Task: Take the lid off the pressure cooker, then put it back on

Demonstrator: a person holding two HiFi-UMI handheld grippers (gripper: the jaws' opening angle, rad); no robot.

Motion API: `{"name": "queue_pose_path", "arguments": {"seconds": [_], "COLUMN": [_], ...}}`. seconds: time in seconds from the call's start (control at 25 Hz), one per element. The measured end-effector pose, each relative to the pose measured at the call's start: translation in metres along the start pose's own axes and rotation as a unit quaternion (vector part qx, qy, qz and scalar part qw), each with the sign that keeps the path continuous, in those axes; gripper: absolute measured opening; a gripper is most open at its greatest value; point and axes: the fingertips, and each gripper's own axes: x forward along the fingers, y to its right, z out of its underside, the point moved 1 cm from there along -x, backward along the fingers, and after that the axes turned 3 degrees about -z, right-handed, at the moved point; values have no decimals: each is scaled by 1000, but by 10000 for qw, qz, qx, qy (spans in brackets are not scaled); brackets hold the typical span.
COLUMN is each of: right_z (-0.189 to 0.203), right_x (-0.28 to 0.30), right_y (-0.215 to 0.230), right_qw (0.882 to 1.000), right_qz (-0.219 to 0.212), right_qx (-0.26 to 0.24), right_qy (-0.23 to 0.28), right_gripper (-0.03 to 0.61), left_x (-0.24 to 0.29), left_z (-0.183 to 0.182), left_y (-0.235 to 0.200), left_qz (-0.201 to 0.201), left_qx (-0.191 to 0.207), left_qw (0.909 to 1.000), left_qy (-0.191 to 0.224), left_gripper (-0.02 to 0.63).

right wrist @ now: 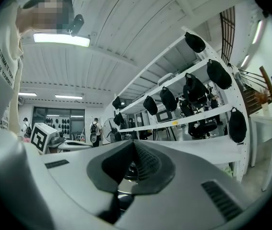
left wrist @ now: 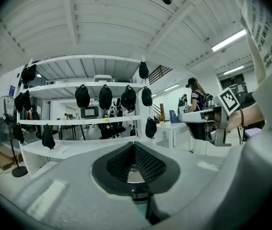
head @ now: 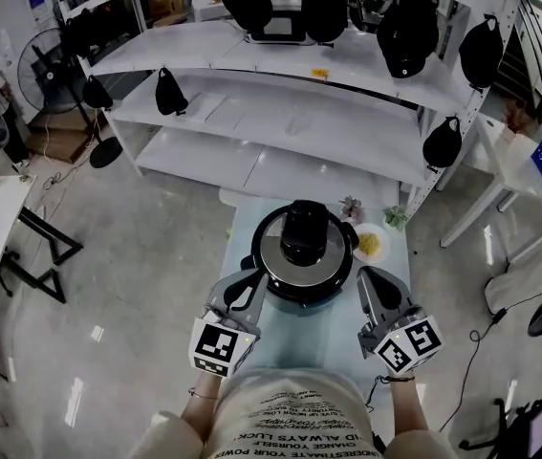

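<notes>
Pressure cooker [head: 301,293], lid [head: 278,256] on, sits on the worktop [head: 299,331]; left tool [head: 251,288] and right tool [head: 370,285] flank the cooker closely, each pressed together with nothing between its jaws

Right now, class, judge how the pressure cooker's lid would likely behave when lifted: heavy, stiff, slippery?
The lid looks like rigid metal with a bulky black handle, so probably stiff and heavy for its size. Its shiny silver ring may be slippery; the handle likely offers the surer hold. Being round, it could roll if set on edge.
</notes>
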Motion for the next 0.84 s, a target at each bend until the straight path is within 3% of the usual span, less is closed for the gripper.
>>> {"name": "queue_pose_path", "arguments": {"seconds": [0.84], "right_z": [16], "right_x": [-11], "right_y": [4], "right_qw": [9998], "right_qz": [60], "right_qx": [9], "right_qy": [-179], "right_gripper": [5], "left_x": [-2], "left_z": [9], "left_y": [7], "left_qz": [-72], "left_qx": [-36], "left_qw": [9997], "left_qy": [-215], "left_gripper": [26]}}
